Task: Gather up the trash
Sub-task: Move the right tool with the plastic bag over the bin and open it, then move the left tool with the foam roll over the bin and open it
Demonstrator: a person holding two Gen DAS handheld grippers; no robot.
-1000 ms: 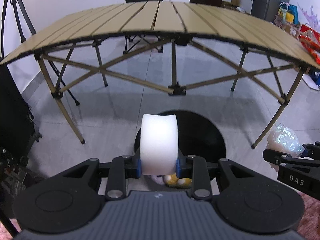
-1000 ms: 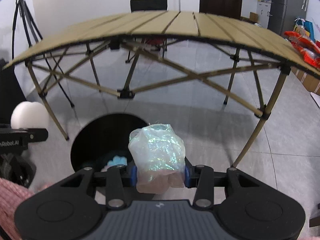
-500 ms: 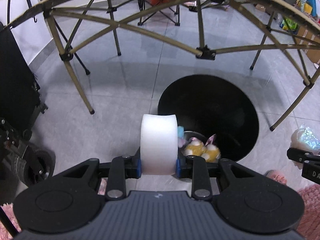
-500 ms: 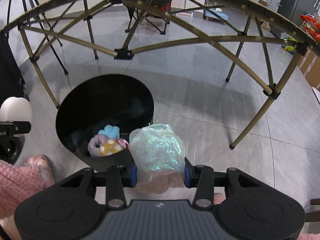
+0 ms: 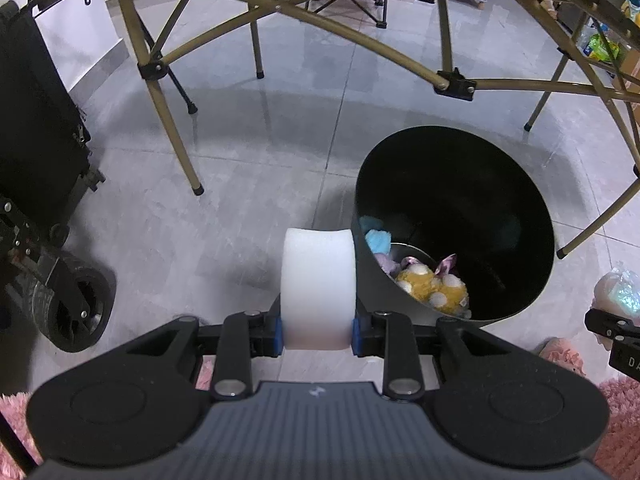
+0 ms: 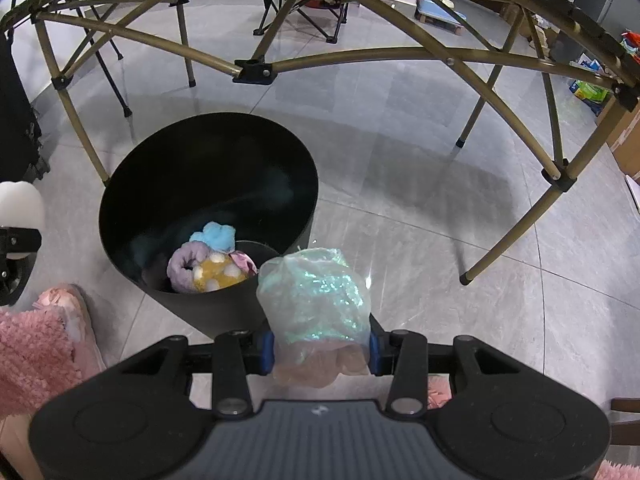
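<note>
My left gripper (image 5: 318, 334) is shut on a white foam piece (image 5: 318, 284), held just left of the rim of a black round trash bin (image 5: 516, 184) on the floor. My right gripper (image 6: 320, 350) is shut on a crumpled iridescent plastic bag (image 6: 316, 300), held just right of the same bin (image 6: 168, 160). In the bin lie blue, purple and yellow soft items (image 6: 212, 260). The foam piece also shows at the left edge of the right wrist view (image 6: 20, 208). The bag shows at the right edge of the left wrist view (image 5: 618, 290).
A folding table's tan legs and braces (image 5: 172, 132) stand over and behind the bin. A black wheeled case (image 5: 36, 152) stands at the left. A pink fluffy rug (image 6: 36, 352) and pink slippers lie near me. Grey tiled floor surrounds the bin.
Both grippers have dropped lower and tilted down under the table's edge. The bin now lies closer and its contents show more fully. Both grips are unchanged.
</note>
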